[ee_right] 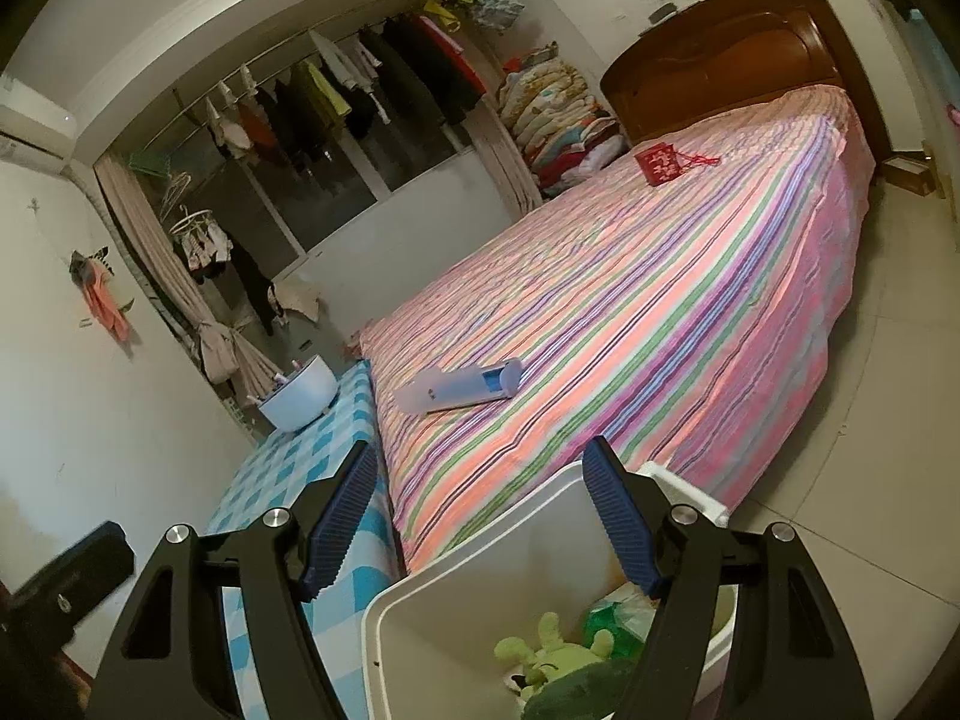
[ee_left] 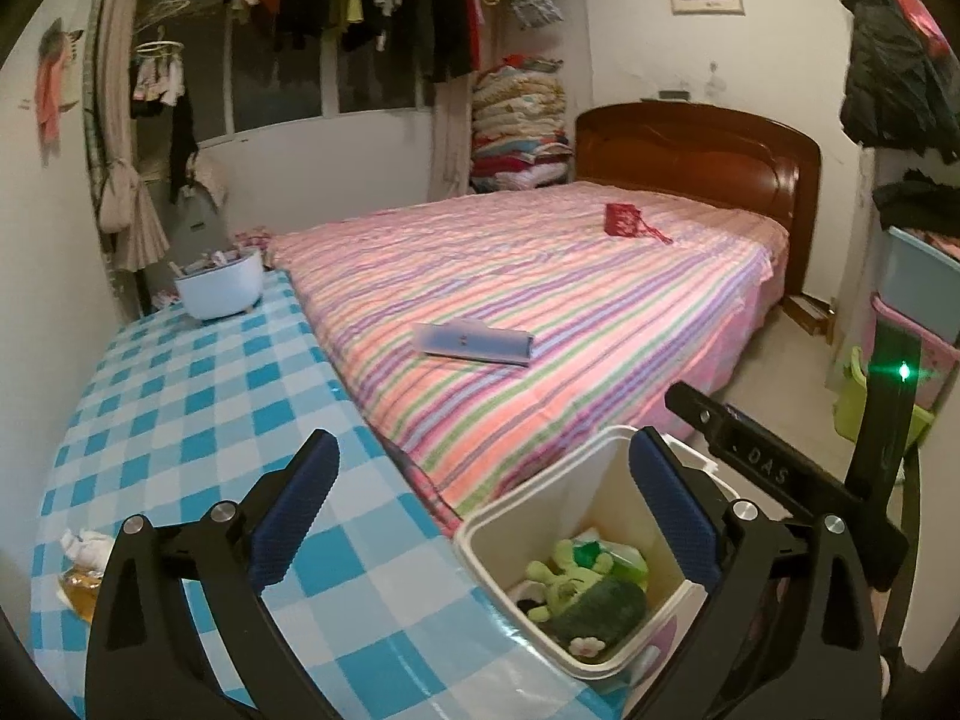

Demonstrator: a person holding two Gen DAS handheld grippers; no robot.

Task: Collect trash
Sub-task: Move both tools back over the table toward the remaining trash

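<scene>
Left gripper [ee_left: 483, 507]: jaws wide apart, empty. Right gripper [ee_right: 480, 519]: likewise, empty. White trash bin [ee_left: 480, 531]: at checkered table's [ee_left: 198, 420] bed-side edge, containing green plush toy [ee_left: 561, 585]. Crumpled tissue [ee_left: 84, 540]: table's left edge.

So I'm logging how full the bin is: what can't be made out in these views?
- White plastic bin: its bottom is hidden by a green plush toy in the left wrist view and cut off by the frame edge in the right wrist view.
- Crumpled white tissue on the checked tablecloth: partly hidden behind the left gripper.
</scene>
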